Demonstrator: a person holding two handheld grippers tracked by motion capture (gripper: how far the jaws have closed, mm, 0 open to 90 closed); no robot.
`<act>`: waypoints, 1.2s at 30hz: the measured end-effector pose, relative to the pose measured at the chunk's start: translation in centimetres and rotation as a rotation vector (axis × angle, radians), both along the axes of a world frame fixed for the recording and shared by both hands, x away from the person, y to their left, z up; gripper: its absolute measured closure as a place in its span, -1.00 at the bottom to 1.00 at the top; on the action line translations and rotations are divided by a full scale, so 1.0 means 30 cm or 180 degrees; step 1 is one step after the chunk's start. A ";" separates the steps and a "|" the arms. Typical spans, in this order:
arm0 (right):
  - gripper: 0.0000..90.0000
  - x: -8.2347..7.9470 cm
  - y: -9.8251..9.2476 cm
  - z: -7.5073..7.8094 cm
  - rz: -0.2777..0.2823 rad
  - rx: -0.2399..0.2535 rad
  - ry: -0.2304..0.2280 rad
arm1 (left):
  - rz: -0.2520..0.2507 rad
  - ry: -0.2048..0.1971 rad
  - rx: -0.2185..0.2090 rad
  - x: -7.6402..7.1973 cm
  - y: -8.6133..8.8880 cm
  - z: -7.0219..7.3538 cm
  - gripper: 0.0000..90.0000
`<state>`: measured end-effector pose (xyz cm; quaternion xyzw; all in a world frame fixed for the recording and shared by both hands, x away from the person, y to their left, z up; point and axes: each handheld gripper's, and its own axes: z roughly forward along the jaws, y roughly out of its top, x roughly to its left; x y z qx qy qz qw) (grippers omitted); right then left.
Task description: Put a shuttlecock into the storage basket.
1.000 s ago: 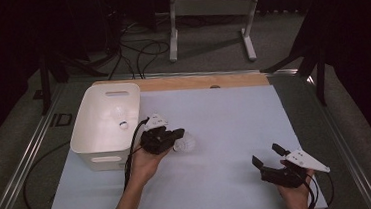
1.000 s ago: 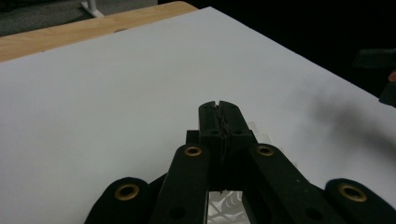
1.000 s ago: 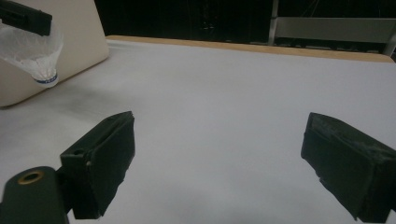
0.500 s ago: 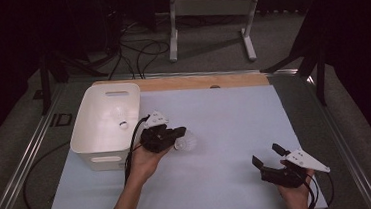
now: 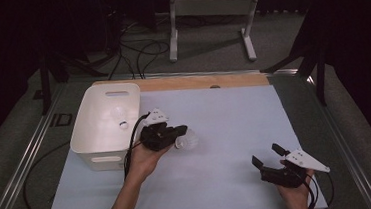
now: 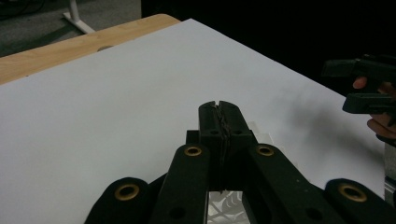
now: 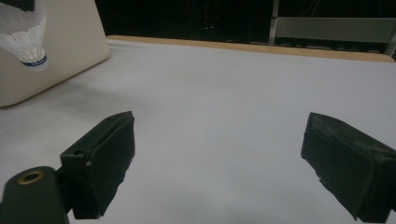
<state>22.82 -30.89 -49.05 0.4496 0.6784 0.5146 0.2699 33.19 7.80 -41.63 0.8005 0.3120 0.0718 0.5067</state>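
Two shuttlecocks (image 5: 120, 117) inside white bin (image 5: 93, 153)

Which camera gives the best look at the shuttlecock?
The right gripper view: the shuttlecock shows its white feathers and blue band sharply, top left, before the bin. The high view shows it as a small white blur at the left gripper. The left gripper view shows only white bits behind the shut jaws.
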 end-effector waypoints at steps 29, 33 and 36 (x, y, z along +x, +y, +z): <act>-0.78 0.000 -0.001 0.000 0.0001 0.0004 -0.0008 | -0.0119 -0.0010 -0.0087 0.020 0.022 0.062 1.00; -0.78 0.000 -0.002 0.000 -0.0004 0.0003 -0.0008 | -0.0127 -0.0013 -0.0098 0.024 0.029 0.066 1.00; -0.78 0.000 -0.003 0.000 -0.0005 0.0000 -0.0010 | -0.0124 -0.0014 -0.0108 0.026 0.034 0.070 1.00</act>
